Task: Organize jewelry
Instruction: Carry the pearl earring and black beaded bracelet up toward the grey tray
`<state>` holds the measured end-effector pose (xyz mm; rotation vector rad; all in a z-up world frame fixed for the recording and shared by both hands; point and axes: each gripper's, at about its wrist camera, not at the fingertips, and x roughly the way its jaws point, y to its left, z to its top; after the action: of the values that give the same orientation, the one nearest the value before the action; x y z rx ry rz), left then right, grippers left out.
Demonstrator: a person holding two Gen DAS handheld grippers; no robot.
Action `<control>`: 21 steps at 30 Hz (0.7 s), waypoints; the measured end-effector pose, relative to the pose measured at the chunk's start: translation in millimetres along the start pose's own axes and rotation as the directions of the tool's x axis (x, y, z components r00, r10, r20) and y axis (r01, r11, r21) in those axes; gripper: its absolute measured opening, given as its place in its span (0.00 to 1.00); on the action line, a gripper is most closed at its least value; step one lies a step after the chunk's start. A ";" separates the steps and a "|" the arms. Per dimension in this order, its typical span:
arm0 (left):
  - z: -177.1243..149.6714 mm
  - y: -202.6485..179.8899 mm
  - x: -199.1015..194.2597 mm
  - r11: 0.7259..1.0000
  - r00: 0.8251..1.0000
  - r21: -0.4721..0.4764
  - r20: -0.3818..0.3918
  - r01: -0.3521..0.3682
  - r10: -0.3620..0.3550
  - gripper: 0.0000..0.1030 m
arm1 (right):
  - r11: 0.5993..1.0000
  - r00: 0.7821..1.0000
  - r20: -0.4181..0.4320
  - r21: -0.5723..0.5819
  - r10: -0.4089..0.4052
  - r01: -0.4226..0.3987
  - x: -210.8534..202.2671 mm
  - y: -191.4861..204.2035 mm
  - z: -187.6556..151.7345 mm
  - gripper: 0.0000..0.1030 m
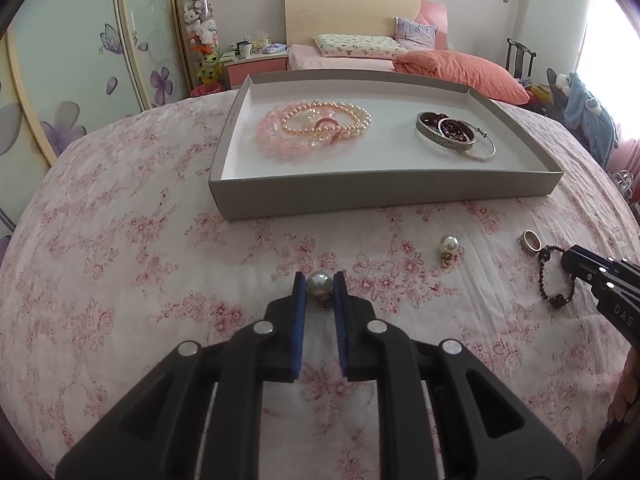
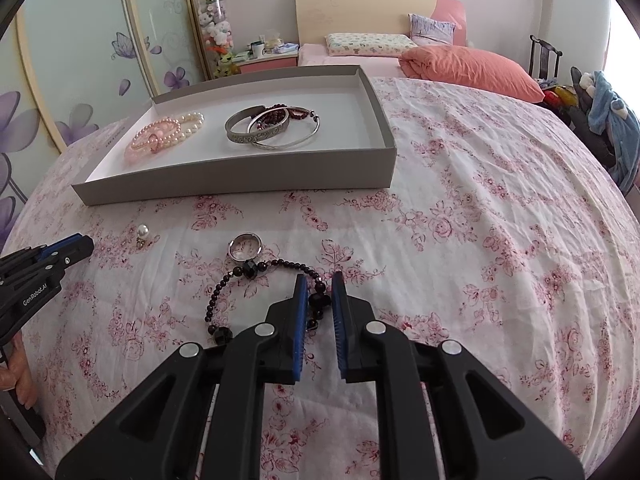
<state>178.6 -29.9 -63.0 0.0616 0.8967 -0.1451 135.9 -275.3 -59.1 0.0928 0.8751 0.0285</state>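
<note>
Left tongs: I am pinching a pearl earring between the blue pads, its hook dangling below, so it is not rolling off across the cloth.

Right tongs: I am pinching the dark bead bracelet at one side; the rest of the loop is trailing on the floral cloth.

Loose on the cloth: a second pearl earring, near the first; a ring, touching the bracelet's beads.

Tray: sitting beyond both tongs, already sorted by kind. Pink and pearl strands are lying at its left, metal bangles with dark beads at its right.

Judgement: like is going with like, so I am probably taking the bracelet to the bangle side.
</note>
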 end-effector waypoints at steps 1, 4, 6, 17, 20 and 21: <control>-0.1 0.6 0.1 1.000 1.000 -0.003 0.000 0.003 -0.003 0.14 | 1.000 1.000 0.000 0.000 0.000 0.000 0.1 0.2 -0.1 0.13; -0.3 1.2 0.1 1.000 1.000 -0.002 0.000 0.002 -0.002 0.14 | 1.000 1.000 0.000 -0.002 -0.002 0.002 -0.1 -1.4 -0.1 0.13; -0.3 2.1 0.0 1.000 1.000 -0.004 0.000 0.004 -0.004 0.15 | 1.000 1.000 0.000 0.000 0.000 0.000 -0.1 -1.9 -0.1 0.13; -1.5 4.7 -0.5 0.999 1.000 -0.023 0.001 0.027 -0.027 0.15 | 1.000 1.000 0.000 0.011 0.016 -0.016 0.1 -4.0 -0.1 0.14; -1.5 4.7 -0.5 0.999 1.000 -0.023 0.001 0.027 -0.027 0.15 | 1.000 1.000 0.001 0.019 0.025 -0.025 0.3 -5.4 -0.3 0.14; -1.5 4.6 -0.5 0.999 1.000 -0.023 0.001 0.027 -0.027 0.15 | 1.000 1.000 0.001 0.019 0.025 -0.025 0.3 -5.0 -0.5 0.14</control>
<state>177.9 -25.1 -63.6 0.0274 0.8987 -0.1602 135.7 -280.2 -60.1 0.1213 0.8740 0.0438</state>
